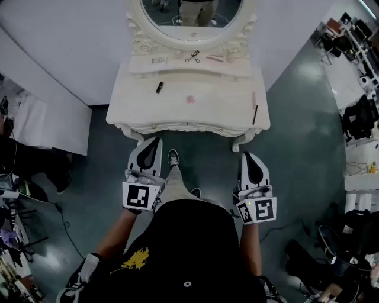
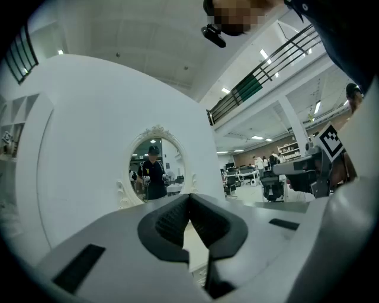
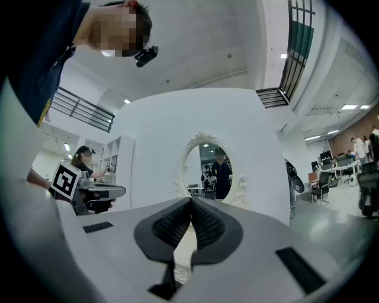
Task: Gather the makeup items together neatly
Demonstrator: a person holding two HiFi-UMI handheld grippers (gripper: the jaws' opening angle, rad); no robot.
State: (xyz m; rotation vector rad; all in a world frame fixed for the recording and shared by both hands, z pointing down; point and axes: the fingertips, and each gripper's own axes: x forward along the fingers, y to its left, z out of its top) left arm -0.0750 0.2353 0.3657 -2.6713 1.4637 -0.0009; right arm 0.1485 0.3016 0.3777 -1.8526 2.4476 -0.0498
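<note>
The makeup lies spread over a white dressing table (image 1: 225, 109) with an oval mirror (image 1: 190, 15). On the top are a small black tube (image 1: 160, 87), a round pink item (image 1: 190, 99) and a dark pencil (image 1: 255, 114) near the right edge. An eyelash curler (image 1: 192, 57) and thin sticks (image 1: 215, 58) rest on the raised back shelf. My left gripper (image 1: 155, 141) (image 2: 189, 198) and right gripper (image 1: 245, 154) (image 3: 190, 204) are held in front of the table, short of its edge. Both are shut with nothing between the jaws.
A white wall stands behind the table, and a white panel (image 1: 47, 127) stands at its left. Cluttered desks and chairs (image 1: 355, 118) fill the right side and cables the left floor. The person's shoe (image 1: 173, 157) is near the table's front legs.
</note>
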